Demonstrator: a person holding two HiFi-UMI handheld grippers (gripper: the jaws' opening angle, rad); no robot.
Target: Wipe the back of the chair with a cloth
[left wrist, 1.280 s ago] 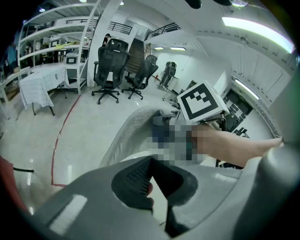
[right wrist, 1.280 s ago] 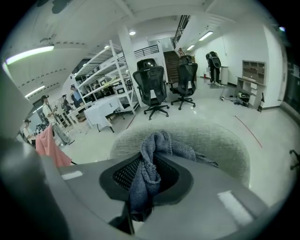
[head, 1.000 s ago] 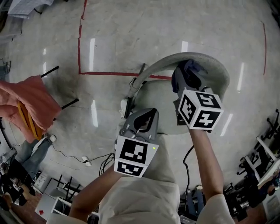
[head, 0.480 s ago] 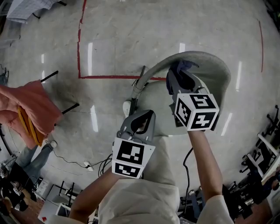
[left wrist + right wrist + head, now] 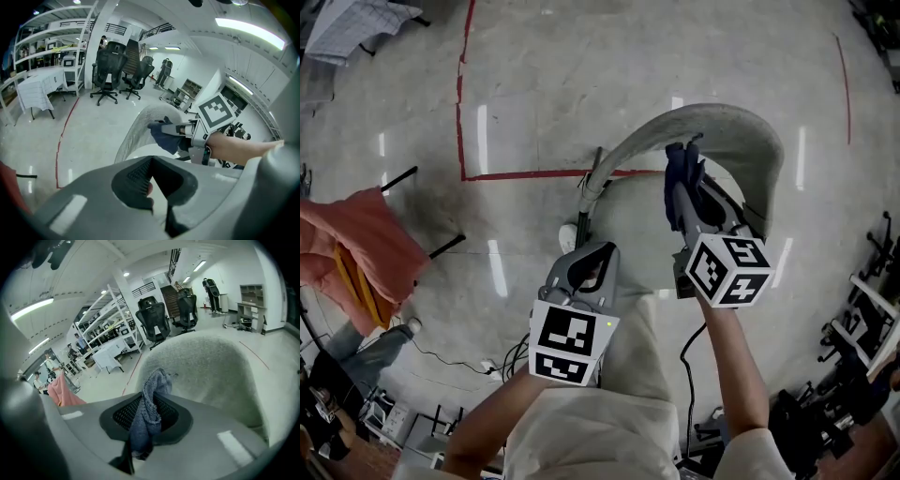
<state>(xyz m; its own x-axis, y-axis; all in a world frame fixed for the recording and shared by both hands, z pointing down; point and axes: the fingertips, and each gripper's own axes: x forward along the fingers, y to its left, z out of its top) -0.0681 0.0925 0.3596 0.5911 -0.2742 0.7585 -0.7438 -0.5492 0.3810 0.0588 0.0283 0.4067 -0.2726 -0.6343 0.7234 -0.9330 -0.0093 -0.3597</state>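
A grey upholstered chair with a curved back (image 5: 741, 131) stands below me, its seat (image 5: 628, 211) in front of my knees. My right gripper (image 5: 681, 190) is shut on a dark blue cloth (image 5: 680, 161), which rests against the inner face of the chair back near its top rim. In the right gripper view the cloth (image 5: 146, 420) hangs between the jaws of the right gripper (image 5: 151, 399), with the chair back (image 5: 211, 371) just ahead. My left gripper (image 5: 606, 249) hovers over the seat's near edge, shut on nothing. From the left gripper (image 5: 151, 158), the right gripper (image 5: 177, 130) and the cloth (image 5: 164, 139) show against the chair back (image 5: 133, 133).
A red tape line (image 5: 525, 174) marks the floor beyond the chair. A pink cloth (image 5: 356, 244) hangs over a stand at the left. Cables (image 5: 487, 347) lie on the floor near my feet. Black office chairs (image 5: 110, 65) and shelving (image 5: 42, 51) stand farther off.
My right gripper and the cloth have shifted a little to the left along the chair back. The left gripper has stayed shut over the seat.
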